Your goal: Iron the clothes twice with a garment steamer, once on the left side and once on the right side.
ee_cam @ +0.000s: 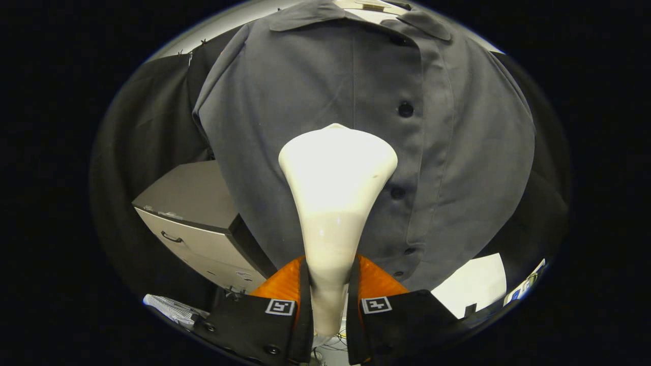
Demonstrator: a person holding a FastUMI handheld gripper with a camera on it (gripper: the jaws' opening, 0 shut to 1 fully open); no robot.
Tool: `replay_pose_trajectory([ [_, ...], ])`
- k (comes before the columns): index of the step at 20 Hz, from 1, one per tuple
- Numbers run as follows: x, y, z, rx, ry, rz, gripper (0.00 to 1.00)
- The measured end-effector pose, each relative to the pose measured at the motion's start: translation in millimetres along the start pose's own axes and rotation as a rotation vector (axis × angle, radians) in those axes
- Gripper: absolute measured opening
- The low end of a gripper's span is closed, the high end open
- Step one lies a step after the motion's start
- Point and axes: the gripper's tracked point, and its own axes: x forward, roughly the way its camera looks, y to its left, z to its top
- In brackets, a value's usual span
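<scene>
A grey button-up shirt [315, 101] hangs upright in front of me, its collar at the top and its dark-buttoned placket right of the middle. My gripper [328, 305] is shut on the white garment steamer [335, 203], both orange-backed fingers [279, 290] pressing its narrow handle. The steamer's wide head points at the shirt's front, just left of the placket, at about mid-chest height. Whether the head touches the cloth I cannot tell.
A grey cabinet [193, 223] with a drawer handle stands below and left of the shirt. Black cloth hangs behind the shirt on both sides. A white surface [478, 284] shows past the shirt's hem to the right of the fingers.
</scene>
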Motion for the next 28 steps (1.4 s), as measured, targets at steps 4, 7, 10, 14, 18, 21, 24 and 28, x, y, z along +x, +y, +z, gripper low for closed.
replay_pose_trajectory([
  [4, 8.9, 3.1, -31.5, 0.016, 0.053, 0.029, 0.34],
  [7, 18.8, 0.3, -54.2, 0.030, 0.091, 0.025, 0.34],
  [10, 25.3, -1.3, -72.7, 0.029, 0.126, 0.029, 0.34],
  [14, 33.7, 0.1, -98.9, 0.035, 0.168, 0.037, 0.34],
  [18, 38.4, 0.1, -123.6, 0.043, 0.214, 0.043, 0.34],
  [21, 43.0, -0.3, -141.8, 0.051, 0.243, 0.045, 0.34],
  [24, 49.6, -1.8, -158.3, 0.059, 0.272, 0.041, 0.34],
  [28, 54.5, -2.1, -178.1, 0.067, 0.307, 0.040, 0.34],
])
